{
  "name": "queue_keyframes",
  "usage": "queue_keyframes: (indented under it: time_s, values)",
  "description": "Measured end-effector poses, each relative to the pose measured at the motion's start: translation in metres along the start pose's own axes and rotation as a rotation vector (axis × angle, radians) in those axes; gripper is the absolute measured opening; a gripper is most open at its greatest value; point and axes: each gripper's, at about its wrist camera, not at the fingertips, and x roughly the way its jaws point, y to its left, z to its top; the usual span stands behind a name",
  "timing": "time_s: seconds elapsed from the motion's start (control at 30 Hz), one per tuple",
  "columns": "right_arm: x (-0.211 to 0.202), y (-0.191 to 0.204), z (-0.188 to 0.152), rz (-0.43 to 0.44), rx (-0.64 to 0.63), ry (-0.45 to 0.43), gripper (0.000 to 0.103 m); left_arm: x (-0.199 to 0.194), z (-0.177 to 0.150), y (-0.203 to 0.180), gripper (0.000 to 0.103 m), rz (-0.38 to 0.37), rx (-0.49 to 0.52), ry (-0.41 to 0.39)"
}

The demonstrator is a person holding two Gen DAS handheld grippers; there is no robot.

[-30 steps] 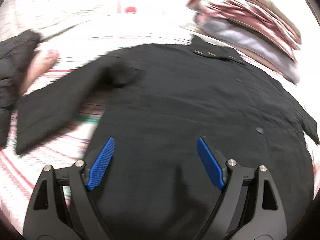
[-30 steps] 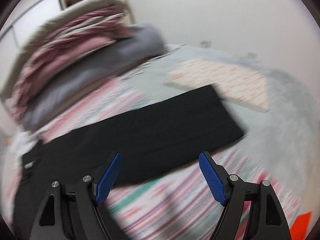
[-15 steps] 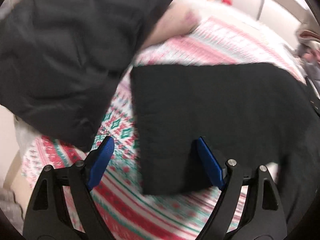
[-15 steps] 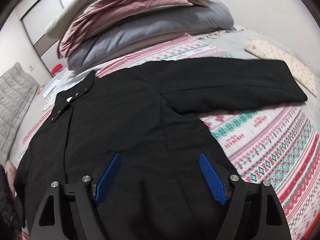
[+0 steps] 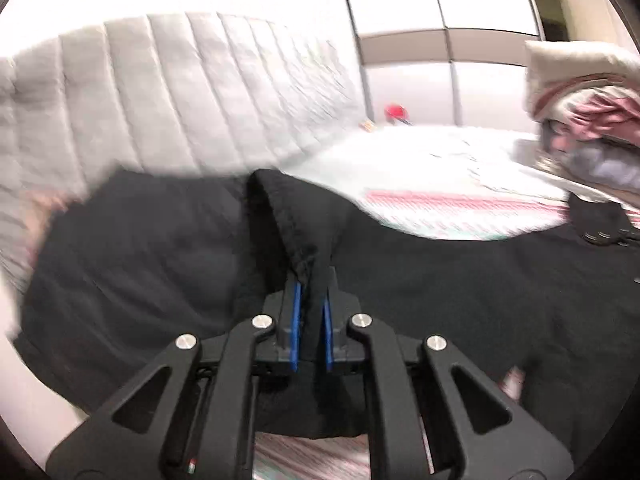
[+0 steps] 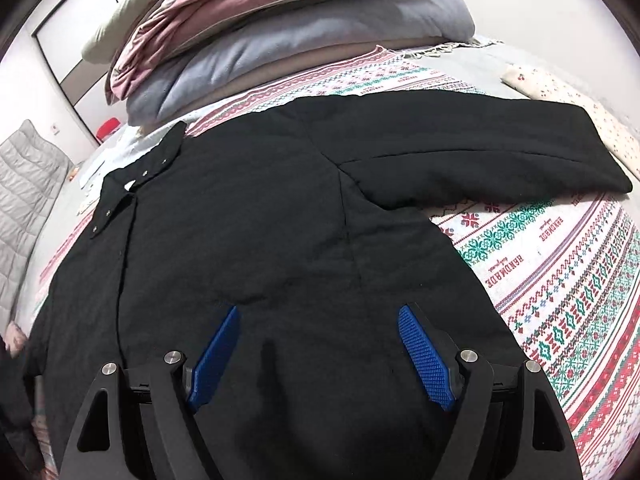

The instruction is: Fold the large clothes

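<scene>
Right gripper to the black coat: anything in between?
Nothing visible. The right gripper hangs open directly over the black coat, which lies flat on the patterned blanket. The left gripper is already shut on a fold of the coat.

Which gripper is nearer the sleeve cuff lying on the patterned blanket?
Right. The right gripper hangs open over the black padded coat, the outstretched sleeve cuff up to its right. The left gripper pinches the coat's other side.

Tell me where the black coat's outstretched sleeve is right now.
In the right wrist view, the sleeve lies flat at upper right on the patterned blanket, below the stacked bedding.
</scene>
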Motion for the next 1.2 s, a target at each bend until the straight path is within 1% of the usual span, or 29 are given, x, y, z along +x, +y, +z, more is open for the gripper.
queue_keyframes:
  time_s: [0.07,0.1,0.17,0.2,0.23,0.27,0.3,0.33,0.37,0.4,0.43,0.47,0.5,0.53,0.57,0.6,0.7,0.73,0.77,0.8,0.83,0.87,0.9,0.93,0.97,1.03,1.07,1.13,1.2]
  values:
    - [0.002,-0.002,0.000,-0.001,0.006,0.001,0.082,0.021,0.006,0.001,0.012,0.100,0.073,-0.008]
    - [0.002,-0.002,0.000,-0.001,0.009,0.003,0.082,0.040,0.006,-0.003,0.013,0.155,0.137,0.010]
    - [0.003,-0.004,0.000,0.001,0.013,0.006,0.082,0.079,0.002,-0.014,0.017,0.219,0.244,0.085]
    - [0.004,-0.003,0.000,0.001,0.011,0.008,0.082,0.085,0.000,-0.015,0.018,0.238,0.273,0.112]
    - [0.004,-0.004,0.000,0.001,0.009,0.009,0.082,0.096,0.000,-0.019,0.024,0.263,0.297,0.133]
    - [0.003,-0.005,-0.001,0.001,0.007,0.009,0.082,0.097,0.001,-0.020,0.030,0.282,0.303,0.142]
    - [0.002,-0.006,0.000,0.002,0.005,0.007,0.082,0.099,0.002,-0.020,0.033,0.319,0.298,0.155]
    - [0.001,-0.007,0.000,0.001,0.005,0.003,0.082,0.099,0.006,-0.021,0.039,0.343,0.269,0.163]
    - [0.000,-0.009,0.001,-0.003,0.005,-0.002,0.082,0.089,0.007,-0.024,0.053,0.342,0.237,0.159]
    - [-0.002,-0.011,0.002,-0.008,0.005,-0.008,0.082,0.078,0.009,-0.030,0.062,0.307,0.189,0.148]
    - [-0.003,-0.012,0.002,-0.012,0.005,-0.014,0.082,0.071,0.014,-0.038,0.074,0.262,0.154,0.134]
    - [-0.004,-0.013,0.003,-0.017,0.004,-0.020,0.082,0.059,0.014,-0.049,0.076,0.200,0.124,0.114]
    - [-0.004,-0.014,0.004,-0.024,0.003,-0.027,0.082,0.051,0.016,-0.059,0.076,0.128,0.114,0.100]
    - [-0.004,-0.014,0.005,-0.029,-0.001,-0.031,0.082,0.044,0.015,-0.075,0.077,0.065,0.122,0.105]
    - [-0.004,-0.014,0.005,-0.031,-0.004,-0.033,0.082,0.038,0.014,-0.092,0.077,-0.010,0.132,0.126]
    - [-0.002,-0.013,0.005,-0.031,-0.009,-0.030,0.082,0.032,0.012,-0.112,0.077,-0.105,0.133,0.153]
    - [0.005,-0.007,0.001,-0.023,-0.023,-0.004,0.082,0.020,0.001,-0.154,0.077,-0.295,0.109,0.203]
    - [0.007,-0.005,-0.001,-0.014,-0.027,0.006,0.082,0.019,-0.003,-0.167,0.077,-0.339,0.107,0.219]
    - [0.008,-0.004,-0.001,-0.007,-0.030,0.011,0.082,0.019,-0.009,-0.179,0.077,-0.367,0.109,0.233]
    - [0.009,-0.003,-0.002,-0.001,-0.033,0.018,0.082,0.024,-0.018,-0.189,0.077,-0.380,0.115,0.254]
    - [0.009,-0.002,-0.002,0.000,-0.034,0.020,0.082,0.029,-0.028,-0.196,0.077,-0.372,0.125,0.277]
    - [0.010,-0.003,-0.002,0.000,-0.035,0.022,0.082,0.039,-0.040,-0.201,0.077,-0.336,0.142,0.311]
    - [0.010,-0.005,-0.002,-0.001,-0.034,0.023,0.082,0.051,-0.054,-0.203,0.079,-0.280,0.159,0.356]
    - [0.010,-0.007,-0.002,-0.003,-0.030,0.025,0.082,0.061,-0.065,-0.197,0.083,-0.264,0.142,0.380]
    - [0.010,-0.010,-0.002,-0.006,-0.025,0.029,0.082,0.068,-0.071,-0.180,0.089,-0.260,0.061,0.395]
    - [0.010,-0.018,-0.002,-0.013,-0.015,0.037,0.082,0.077,-0.071,-0.153,0.094,-0.203,-0.039,0.448]
    - [0.010,-0.023,-0.002,-0.019,-0.010,0.038,0.082,0.077,-0.072,-0.144,0.094,-0.190,-0.060,0.465]
    - [0.007,-0.035,0.000,-0.040,0.007,0.034,0.082,0.073,-0.075,-0.127,0.094,-0.138,-0.084,0.494]
    - [0.005,-0.045,0.001,-0.051,0.027,0.029,0.082,0.062,-0.076,-0.117,0.094,-0.130,-0.135,0.524]
